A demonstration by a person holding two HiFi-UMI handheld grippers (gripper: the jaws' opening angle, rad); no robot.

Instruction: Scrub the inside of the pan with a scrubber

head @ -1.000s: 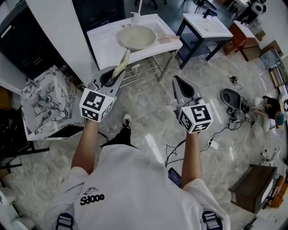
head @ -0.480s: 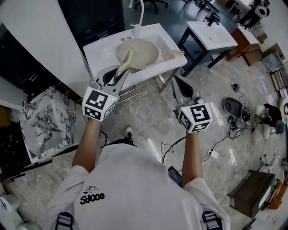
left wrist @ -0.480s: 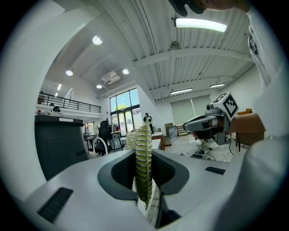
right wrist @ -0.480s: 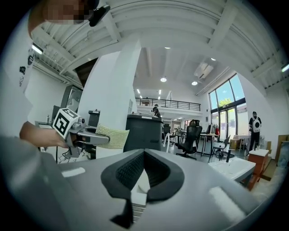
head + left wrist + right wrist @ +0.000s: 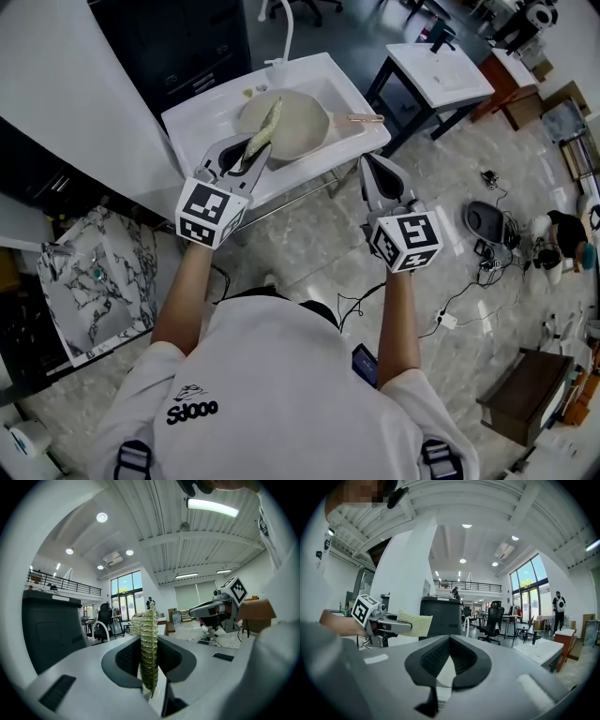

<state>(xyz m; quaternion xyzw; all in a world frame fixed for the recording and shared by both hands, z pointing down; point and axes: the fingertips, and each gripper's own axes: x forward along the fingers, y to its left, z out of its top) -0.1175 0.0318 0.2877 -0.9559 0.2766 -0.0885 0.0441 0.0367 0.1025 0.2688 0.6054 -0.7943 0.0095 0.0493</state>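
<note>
Approach stage, seen from the head view. The left gripper (image 5: pixel 242 159) is clamped on a flat, yellow-green mesh scrubber (image 5: pixel 263 129), gripped edge-on with most of its length standing out beyond the jaws. The scrubber's free end shows over the near-left part of the pale frying pan (image 5: pixel 305 122), which lies in the white sink (image 5: pixel 202 117) with its wooden handle (image 5: pixel 361 118) pointing to the person's right. The left gripper view looks out level across the room and shows no pan, so the scrubber is probably held above the pan and not yet touching it. Scrubbing appears not to have begun. The right gripper (image 5: pixel 371 173) has its jaws together on nothing and hangs over the floor, short of the sink and near the handle. The next move calls for tipping the left gripper downward and lowering the scrubber until its face meets the pan's inner floor. Rubbing strokes may shift the pan unless the right gripper's jaws part and steady the handle.
</note>
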